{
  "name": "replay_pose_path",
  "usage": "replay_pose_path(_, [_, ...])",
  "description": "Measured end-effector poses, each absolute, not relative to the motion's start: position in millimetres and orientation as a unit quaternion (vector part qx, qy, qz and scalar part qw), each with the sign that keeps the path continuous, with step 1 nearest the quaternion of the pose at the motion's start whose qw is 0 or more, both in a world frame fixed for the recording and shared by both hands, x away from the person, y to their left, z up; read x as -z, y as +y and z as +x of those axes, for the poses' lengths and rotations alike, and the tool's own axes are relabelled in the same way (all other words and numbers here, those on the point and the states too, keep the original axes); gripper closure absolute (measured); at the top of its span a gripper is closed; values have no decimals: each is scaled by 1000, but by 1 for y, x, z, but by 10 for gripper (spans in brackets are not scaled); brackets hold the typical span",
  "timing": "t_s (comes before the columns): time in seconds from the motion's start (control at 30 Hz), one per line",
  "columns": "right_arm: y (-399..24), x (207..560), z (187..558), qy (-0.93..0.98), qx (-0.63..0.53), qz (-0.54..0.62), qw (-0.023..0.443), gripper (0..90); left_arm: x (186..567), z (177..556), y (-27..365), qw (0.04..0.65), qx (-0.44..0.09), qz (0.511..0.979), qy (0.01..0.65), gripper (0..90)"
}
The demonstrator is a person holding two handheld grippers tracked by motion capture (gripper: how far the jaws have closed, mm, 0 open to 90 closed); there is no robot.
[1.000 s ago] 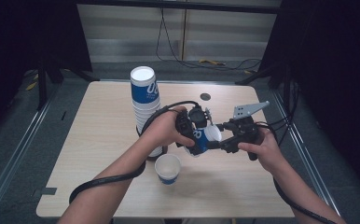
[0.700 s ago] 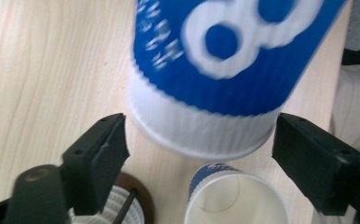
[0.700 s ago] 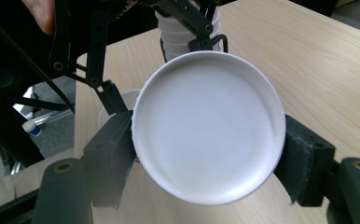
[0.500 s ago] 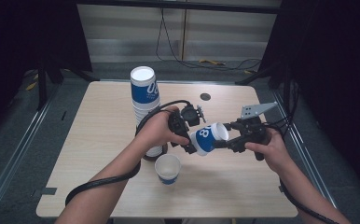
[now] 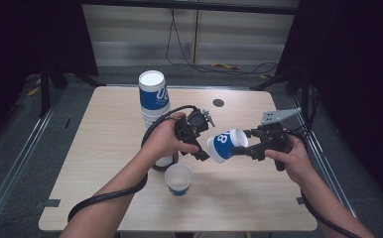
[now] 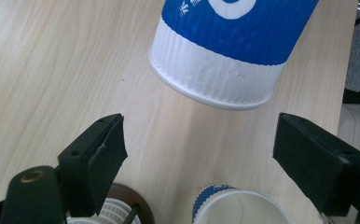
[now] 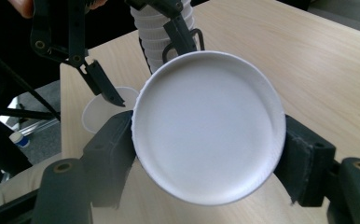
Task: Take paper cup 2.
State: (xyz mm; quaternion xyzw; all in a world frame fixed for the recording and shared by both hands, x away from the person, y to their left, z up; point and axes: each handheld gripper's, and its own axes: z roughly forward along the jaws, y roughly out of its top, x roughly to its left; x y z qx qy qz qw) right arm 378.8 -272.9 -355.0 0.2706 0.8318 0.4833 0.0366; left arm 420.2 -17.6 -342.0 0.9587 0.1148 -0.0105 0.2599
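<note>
A blue-and-white paper cup (image 5: 225, 144) hangs on its side above the table. My right gripper (image 5: 240, 146) is shut on it, and in the right gripper view its jaws press both sides of the cup's (image 7: 206, 126) flat white end. My left gripper (image 5: 203, 148) is just left of the cup with its jaws spread. In the left gripper view the cup (image 6: 220, 51) floats beyond the left gripper (image 6: 199, 135), touching neither jaw. A tall stack of like cups (image 5: 154, 99) stands behind the left hand. One single cup (image 5: 178, 179) stands upright near the table's front.
The wooden table (image 5: 105, 148) has a small dark disc (image 5: 218, 103) at its back middle. Cables trail from both grippers across the front. Metal rails run along both sides, and dark floor surrounds the table. The stack's foot (image 6: 117, 212) shows beside the left jaw.
The right gripper has drawn the cup to the right, away from the left gripper. A second ago both grippers met at the cup; a gap now separates the left jaws from it.
</note>
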Motion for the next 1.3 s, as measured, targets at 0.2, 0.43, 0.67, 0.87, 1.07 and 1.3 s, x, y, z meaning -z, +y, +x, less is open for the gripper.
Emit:
replay_pose_path(0.2, [-272,352,380,832,-482,272,39,276,346,420,-22,257,14,960,108,169])
replay_pose_path(0.43, [-271,350,380,835,-480,268,35,276,349,420,-26,259,10,959,115,168])
replay_pose_path(0.67, [-269,351,381,837,-476,268,37,276,353,419,-29,262,15,959,108,167])
replay_pose_path(0.87, [-265,352,381,840,-473,262,34,275,356,418,-32,262,15,959,108,167])
replay_pose_path(1.07, [-260,350,382,840,-477,258,32,276,358,418,-34,271,8,957,101,159])
replay_pose_path(1.3, [-256,350,383,838,-481,255,25,276,361,417,-36,282,8,955,93,147])
